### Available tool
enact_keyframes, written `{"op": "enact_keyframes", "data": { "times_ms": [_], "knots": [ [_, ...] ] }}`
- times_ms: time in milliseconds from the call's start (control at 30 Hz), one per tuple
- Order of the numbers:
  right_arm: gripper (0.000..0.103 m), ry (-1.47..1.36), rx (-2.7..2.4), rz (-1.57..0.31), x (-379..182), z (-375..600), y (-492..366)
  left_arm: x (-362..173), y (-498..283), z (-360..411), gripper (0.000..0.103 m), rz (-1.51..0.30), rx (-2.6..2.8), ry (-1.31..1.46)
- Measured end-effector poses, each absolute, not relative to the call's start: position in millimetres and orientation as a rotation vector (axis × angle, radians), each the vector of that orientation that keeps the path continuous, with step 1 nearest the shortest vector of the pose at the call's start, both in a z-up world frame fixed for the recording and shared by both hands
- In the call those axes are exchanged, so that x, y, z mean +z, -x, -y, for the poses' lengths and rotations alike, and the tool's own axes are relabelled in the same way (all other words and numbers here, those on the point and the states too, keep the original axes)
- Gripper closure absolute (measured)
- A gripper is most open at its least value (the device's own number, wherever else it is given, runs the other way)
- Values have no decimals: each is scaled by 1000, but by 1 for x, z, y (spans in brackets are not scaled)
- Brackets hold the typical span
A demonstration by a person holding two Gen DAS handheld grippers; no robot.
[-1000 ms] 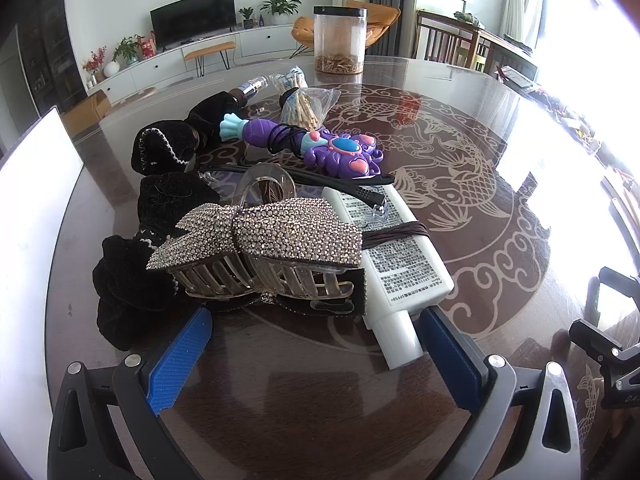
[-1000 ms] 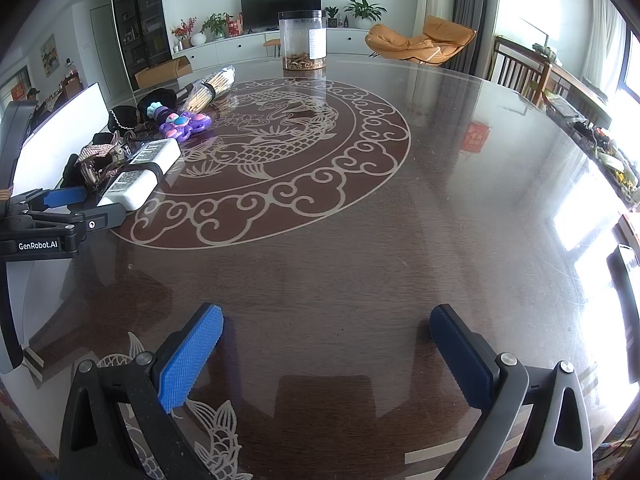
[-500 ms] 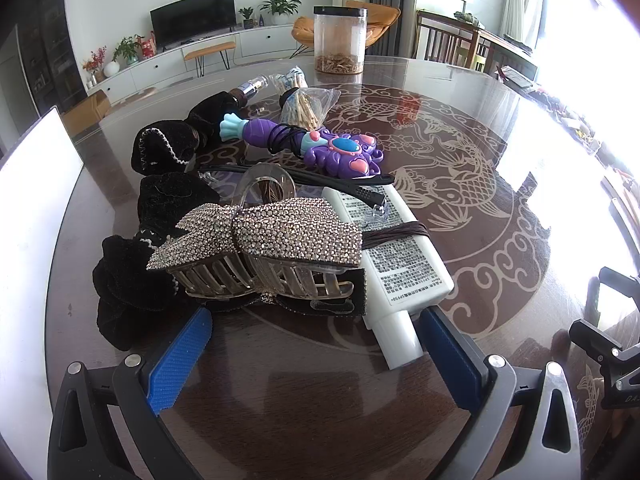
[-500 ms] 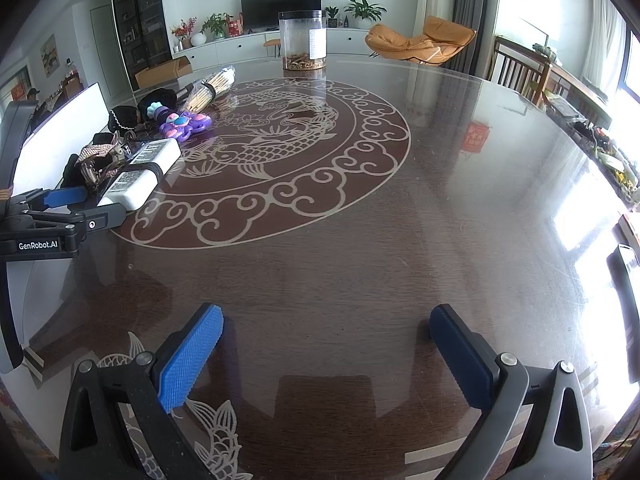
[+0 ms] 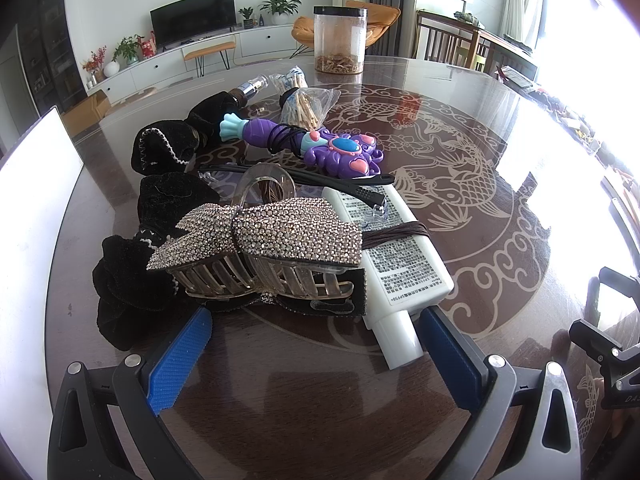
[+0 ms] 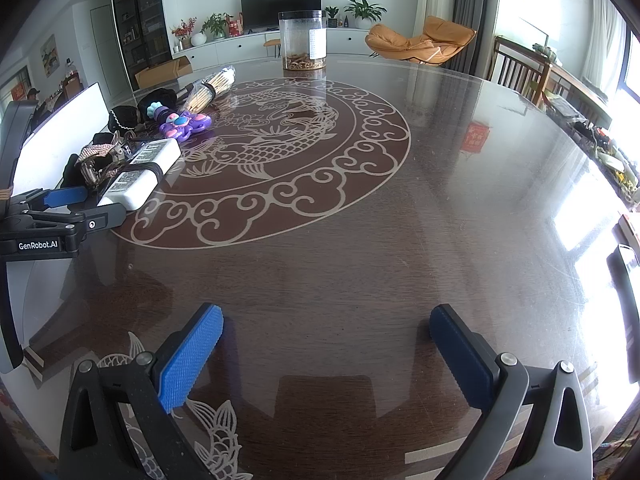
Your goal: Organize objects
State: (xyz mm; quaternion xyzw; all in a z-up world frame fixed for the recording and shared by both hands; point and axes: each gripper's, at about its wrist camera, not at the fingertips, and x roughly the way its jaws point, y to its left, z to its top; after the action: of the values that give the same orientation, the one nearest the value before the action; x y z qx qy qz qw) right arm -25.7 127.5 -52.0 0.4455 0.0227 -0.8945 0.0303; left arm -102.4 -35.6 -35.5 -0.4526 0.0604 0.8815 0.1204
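1. The left gripper hangs low over the worktop with its blue-padded fingers spread wide and nothing between them; its right pad sits just beside the cap end of a white tube.
2. A rhinestone bow hair claw lies directly ahead of that gripper, resting against the white tube's left side and partly on black velvet scrunchies.
3. A dark hair tie is looped around the white tube, and a black headband crosses its far end.
4. Farther back lie a purple toy, a clear bag of wooden sticks and, well beyond them, a clear jar with a black lid.
5. The right gripper hovers over a bare stretch of the worktop, well apart from the pile — its fingers are also spread, holding nothing.
6. In the right wrist view the pile sits at far left, beside a white board.
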Motion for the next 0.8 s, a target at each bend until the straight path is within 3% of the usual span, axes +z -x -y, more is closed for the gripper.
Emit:
{"op": "enact_keyframes", "data": {
  "times_ms": [800],
  "knots": [
    [0,-1369,-2752,-73,-52,-128,26,-35,103,36,0,-176,2575,1322]
  ]
}}
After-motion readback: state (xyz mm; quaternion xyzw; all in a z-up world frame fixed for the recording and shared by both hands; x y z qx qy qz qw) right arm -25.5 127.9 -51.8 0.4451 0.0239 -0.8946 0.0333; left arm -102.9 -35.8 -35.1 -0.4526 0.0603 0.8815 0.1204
